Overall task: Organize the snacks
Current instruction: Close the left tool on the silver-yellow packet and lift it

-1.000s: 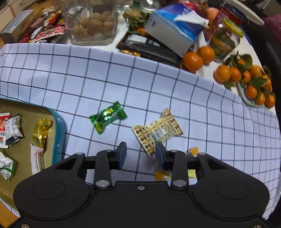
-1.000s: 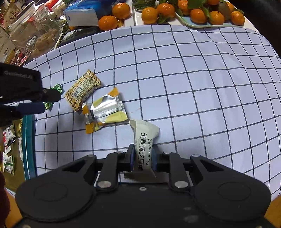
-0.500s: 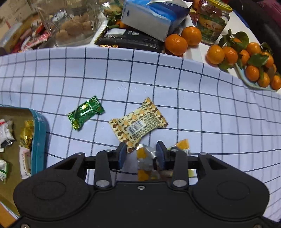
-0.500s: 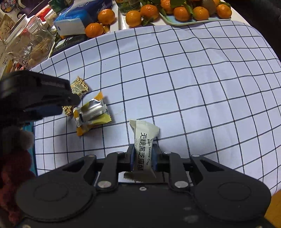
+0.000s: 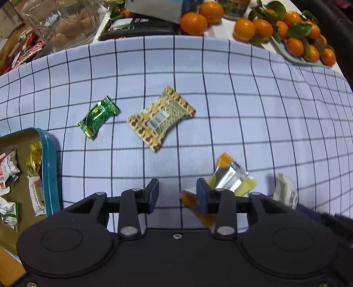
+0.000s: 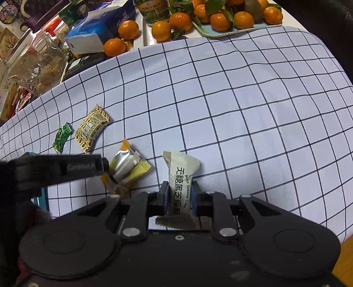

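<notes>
My right gripper [image 6: 178, 196] is shut on a white black-sesame-crisp packet [image 6: 181, 176] and holds it upright over the checked cloth; the packet also shows in the left wrist view [image 5: 285, 191]. My left gripper [image 5: 177, 195] is open, its right finger touching a silver-and-yellow packet [image 5: 229, 178], which also shows in the right wrist view [image 6: 128, 165]. A brown patterned packet [image 5: 162, 117] and a green candy [image 5: 98, 116] lie further ahead on the cloth. A teal-rimmed tray [image 5: 49, 167] at the left holds several wrapped snacks.
Beyond the cloth's far edge stand a glass jar of nuts [image 5: 66, 26], a dark flat box [image 5: 136, 27], loose mandarins [image 5: 194, 21] and a plate of mandarins [image 5: 304, 42]. A tissue pack [image 6: 99, 33] lies at the back.
My left gripper has moved right toward the silver-and-yellow packet and now stands beside it, jaws still open. The right gripper keeps its hold on the white packet.
</notes>
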Available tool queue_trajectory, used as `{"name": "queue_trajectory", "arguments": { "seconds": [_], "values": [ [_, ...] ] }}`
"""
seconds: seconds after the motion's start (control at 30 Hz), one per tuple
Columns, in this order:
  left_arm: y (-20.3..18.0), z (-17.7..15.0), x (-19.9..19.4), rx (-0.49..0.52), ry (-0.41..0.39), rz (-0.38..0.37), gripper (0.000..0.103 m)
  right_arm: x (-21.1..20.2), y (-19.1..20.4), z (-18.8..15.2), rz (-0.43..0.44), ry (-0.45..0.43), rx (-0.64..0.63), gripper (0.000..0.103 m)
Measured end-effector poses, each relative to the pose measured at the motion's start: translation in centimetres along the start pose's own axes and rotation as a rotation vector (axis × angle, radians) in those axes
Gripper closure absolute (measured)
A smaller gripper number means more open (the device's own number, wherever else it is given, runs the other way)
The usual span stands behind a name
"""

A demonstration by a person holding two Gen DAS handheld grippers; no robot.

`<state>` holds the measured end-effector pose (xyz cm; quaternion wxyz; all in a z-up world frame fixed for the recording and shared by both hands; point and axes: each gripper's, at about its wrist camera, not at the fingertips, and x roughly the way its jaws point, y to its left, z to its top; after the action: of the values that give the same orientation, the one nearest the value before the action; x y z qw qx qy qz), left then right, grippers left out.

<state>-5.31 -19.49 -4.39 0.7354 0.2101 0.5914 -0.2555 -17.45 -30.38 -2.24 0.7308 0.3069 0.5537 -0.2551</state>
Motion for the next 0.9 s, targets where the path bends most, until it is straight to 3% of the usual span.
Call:
{"name": "queue_trajectory", "arguments": {
  "seconds": [0.2, 0.37, 0.5, 0.73, 0.9],
  "values": [
    [0.4, -1.1, -0.3, 0.056, 0.025, -0.016, 0.056, 0.2, -0.7, 0.1, -0.023, 0.002, 0.01, 0.081],
    [0.8, -1.3, -2.8, 0.085, -0.066, -0.128, 0.057, 0.5, -1.8, 0.5, -0.045, -0.002, 0.037, 0.081],
    [-1.0, -1.5, -4.2, 0.198, -0.135, -0.189, 0.056, 0.6, -2.6, 0.9, -0.054, -0.007, 0.057, 0.081],
    [-3.2, -2.4, -2.2, 0.306, -0.1, -0.125, 0.056, 0.6, -3.5, 0.9, -0.047, 0.001, 0.091, 0.081],
    [-3.5, -2.3, -1.4, 0.288, -0.082, -0.123, 0.056, 0.2, -3.6, 0.8, -0.032, -0.008, 0.1, 0.081]
  ]
}}
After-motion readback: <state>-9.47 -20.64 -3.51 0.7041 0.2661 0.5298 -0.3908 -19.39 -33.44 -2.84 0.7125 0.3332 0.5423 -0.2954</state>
